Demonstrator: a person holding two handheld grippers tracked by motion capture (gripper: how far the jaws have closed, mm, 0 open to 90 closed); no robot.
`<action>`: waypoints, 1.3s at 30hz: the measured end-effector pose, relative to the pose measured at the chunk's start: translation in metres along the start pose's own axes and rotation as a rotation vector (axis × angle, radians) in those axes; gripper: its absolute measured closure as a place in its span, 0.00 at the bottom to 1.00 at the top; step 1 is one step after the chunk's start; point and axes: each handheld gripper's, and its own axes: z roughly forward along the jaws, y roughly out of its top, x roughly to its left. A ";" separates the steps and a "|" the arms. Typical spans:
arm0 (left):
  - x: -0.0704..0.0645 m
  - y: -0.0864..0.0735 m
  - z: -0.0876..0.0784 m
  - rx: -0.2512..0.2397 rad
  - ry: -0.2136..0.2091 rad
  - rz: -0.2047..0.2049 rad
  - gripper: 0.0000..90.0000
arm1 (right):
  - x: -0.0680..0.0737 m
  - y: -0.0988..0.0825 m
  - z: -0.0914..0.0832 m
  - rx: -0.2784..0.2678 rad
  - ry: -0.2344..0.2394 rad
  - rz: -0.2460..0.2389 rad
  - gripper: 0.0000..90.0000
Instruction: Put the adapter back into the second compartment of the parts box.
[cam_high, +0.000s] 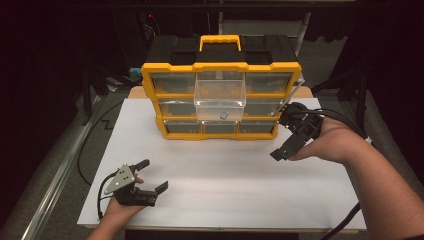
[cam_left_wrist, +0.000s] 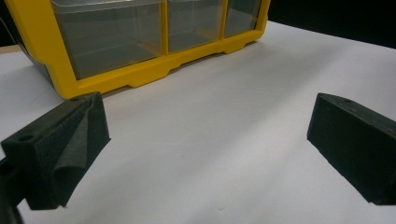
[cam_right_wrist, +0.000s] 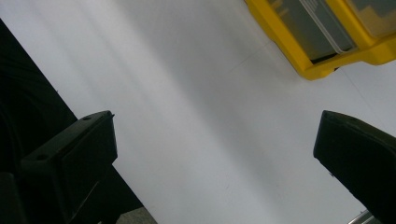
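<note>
Nearest, the left gripper (cam_high: 152, 176) rests low on the white table (cam_high: 225, 200), jaws spread wide and empty. Farther off, the right gripper (cam_high: 286, 135) (wrist bent, also wide and empty) hangs beside the yellow organizer (cam_high: 172, 72), whose clear drawer (cam_high: 220, 97) juts out holding a small grey piece (cam_high: 224, 114).

A yellow-framed plastic drawer cabinet with a carrying handle (cam_high: 221, 95) is set at the far middle of the white rectangular table top (cam_high: 225, 190). A clear plastic drawer (cam_high: 220, 98) is drawn out of its middle column, and a small grey piece (cam_high: 224, 114) is seen inside it. The left gripper (cam_high: 152, 176) is placed near the front left edge, well before the cabinet. The right gripper (cam_high: 283, 145) is held just right of the cabinet's lower right corner.
</note>
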 end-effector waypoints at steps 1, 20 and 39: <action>0.000 0.000 0.000 -0.002 0.000 0.001 0.00 | 0.000 0.000 0.003 -0.002 0.003 -0.003 0.00; 0.000 0.000 0.000 -0.001 -0.001 0.001 0.00 | 0.001 -0.011 0.063 0.023 0.017 0.000 0.00; 0.001 0.000 0.000 -0.005 -0.001 -0.012 0.00 | 0.004 -0.026 0.145 0.039 0.020 0.064 0.00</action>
